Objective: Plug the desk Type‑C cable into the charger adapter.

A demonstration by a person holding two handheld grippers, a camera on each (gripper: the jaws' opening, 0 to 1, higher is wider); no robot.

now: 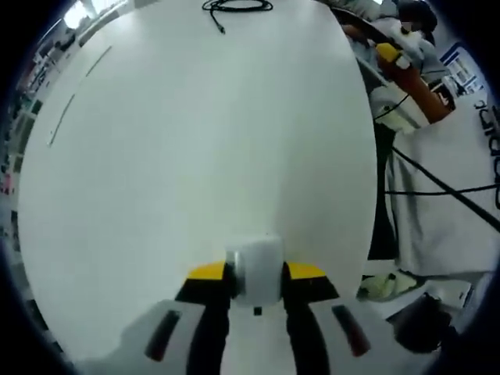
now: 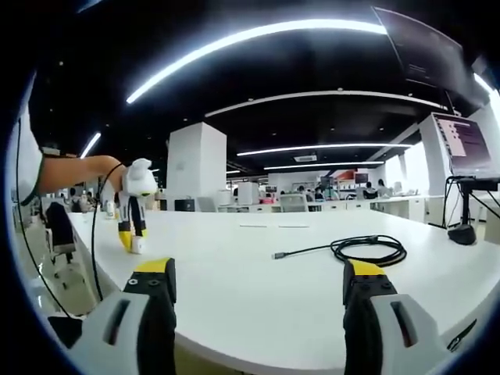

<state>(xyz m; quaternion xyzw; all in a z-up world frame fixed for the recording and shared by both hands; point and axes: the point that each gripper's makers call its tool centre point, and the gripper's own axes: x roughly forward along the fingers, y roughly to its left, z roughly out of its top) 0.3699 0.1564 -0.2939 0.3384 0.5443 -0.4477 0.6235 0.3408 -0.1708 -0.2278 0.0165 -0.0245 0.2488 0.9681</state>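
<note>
My left gripper (image 1: pixel 258 275) is shut on a white charger adapter (image 1: pixel 258 264), held low over the white desk (image 1: pixel 195 156). In the right gripper view the same left gripper (image 2: pixel 131 231) stands at the left, pointing down, with the adapter (image 2: pixel 137 244) at its tips against the desk. The black Type-C cable (image 2: pixel 367 250) lies coiled on the desk, its plug end (image 2: pixel 278 255) stretched out to the left. The cable (image 1: pixel 238 6) also lies at the far end in the left gripper view. My right gripper (image 2: pixel 258 285) is open, with nothing between its jaws, short of the cable.
A person's arm (image 2: pixel 74 170) holds the left gripper. A person's white shirt (image 1: pixel 445 195) and black leads (image 1: pixel 437 180) are to the desk's right. A monitor (image 2: pixel 469 144) on a stand sits at the far right. A chair (image 2: pixel 58 226) stands beyond the desk's left edge.
</note>
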